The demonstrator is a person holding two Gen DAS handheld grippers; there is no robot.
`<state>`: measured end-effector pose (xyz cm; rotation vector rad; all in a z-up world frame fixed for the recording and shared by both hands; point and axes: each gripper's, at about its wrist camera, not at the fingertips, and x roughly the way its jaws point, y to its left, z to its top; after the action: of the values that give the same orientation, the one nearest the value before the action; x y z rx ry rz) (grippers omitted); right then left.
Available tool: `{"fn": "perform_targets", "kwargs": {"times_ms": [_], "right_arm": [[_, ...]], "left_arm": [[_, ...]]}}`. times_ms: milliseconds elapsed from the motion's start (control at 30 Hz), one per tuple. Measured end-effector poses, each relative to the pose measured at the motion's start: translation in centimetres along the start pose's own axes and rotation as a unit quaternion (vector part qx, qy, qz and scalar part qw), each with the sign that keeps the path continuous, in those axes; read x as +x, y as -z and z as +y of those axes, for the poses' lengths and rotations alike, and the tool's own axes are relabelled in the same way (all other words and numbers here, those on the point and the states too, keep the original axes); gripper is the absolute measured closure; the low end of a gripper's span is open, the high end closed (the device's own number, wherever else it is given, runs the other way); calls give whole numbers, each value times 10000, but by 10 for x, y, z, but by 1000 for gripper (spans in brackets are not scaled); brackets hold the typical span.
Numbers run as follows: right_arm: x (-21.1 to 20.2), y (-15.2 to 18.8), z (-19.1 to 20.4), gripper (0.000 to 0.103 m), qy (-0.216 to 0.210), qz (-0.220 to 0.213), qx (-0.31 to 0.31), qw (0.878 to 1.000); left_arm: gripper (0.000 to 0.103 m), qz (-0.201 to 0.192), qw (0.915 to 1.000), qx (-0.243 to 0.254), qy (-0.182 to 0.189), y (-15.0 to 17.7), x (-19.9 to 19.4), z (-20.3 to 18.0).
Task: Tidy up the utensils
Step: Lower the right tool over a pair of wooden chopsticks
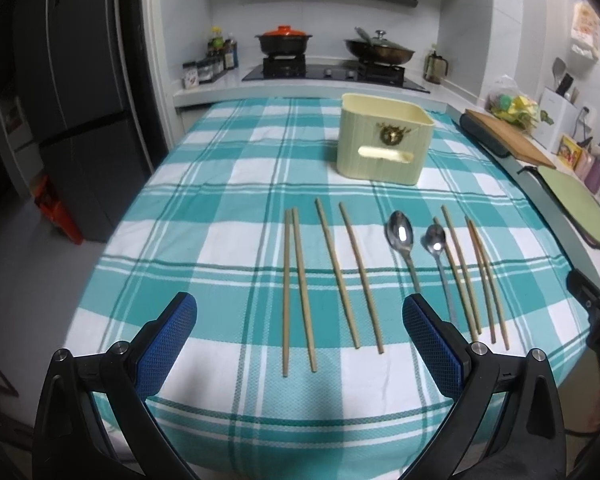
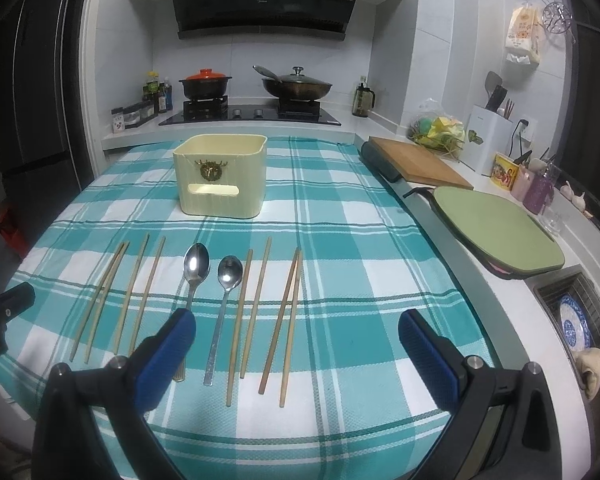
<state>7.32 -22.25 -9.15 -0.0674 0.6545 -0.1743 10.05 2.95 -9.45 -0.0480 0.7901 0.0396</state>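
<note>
With both the left claw and right claw spread wide and empty, the thin chopsticks lying flat on the checked cloth could roll or slip from a pinch before reaching the cream holder.

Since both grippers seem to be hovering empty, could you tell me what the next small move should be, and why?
Probably lower the right gripper onto the rightmost chopstick pair and close. Both it and the left gripper are open and empty, every utensil lies on the checked cloth, and the cream holder stands behind them.
</note>
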Motion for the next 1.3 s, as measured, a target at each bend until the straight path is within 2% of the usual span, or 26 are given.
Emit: {"fn": "perform_targets", "kwargs": {"times_ms": [200, 433, 533, 667, 900, 1100, 1133, 1267, 1300], "right_arm": [[28, 12, -24, 0, -13, 81, 217, 9997], [71, 24, -53, 0, 115, 365, 509, 9980], [85, 27, -60, 0, -51, 475, 625, 9969], [104, 31, -59, 0, -491, 694, 561, 9948], [125, 33, -53, 0, -625, 965, 412, 9925], [142, 30, -43, 1, -692, 1235, 274, 9895], [143, 29, -40, 5, -715, 1252, 219, 9893], [152, 31, -33, 34, -876, 1452, 133, 9854], [154, 31, -32, 38, -943, 1497, 128, 9841]], "left_arm": [[1, 554, 9974, -450, -60, 9, 49, 34], [1, 832, 9954, -390, -288, 8, 96, 48], [1, 899, 9951, -255, -336, 2, 118, 48], [1, 1064, 9937, -93, -344, -1, 146, 44], [1, 1255, 9909, 118, -462, 4, 168, 40], [0, 1275, 9913, 27, -317, 4, 172, 46], [0, 1269, 9914, 31, -302, 4, 173, 46], [0, 1280, 9915, 68, -245, 0, 178, 46], [0, 1293, 9913, 88, -224, -2, 179, 46]]}}
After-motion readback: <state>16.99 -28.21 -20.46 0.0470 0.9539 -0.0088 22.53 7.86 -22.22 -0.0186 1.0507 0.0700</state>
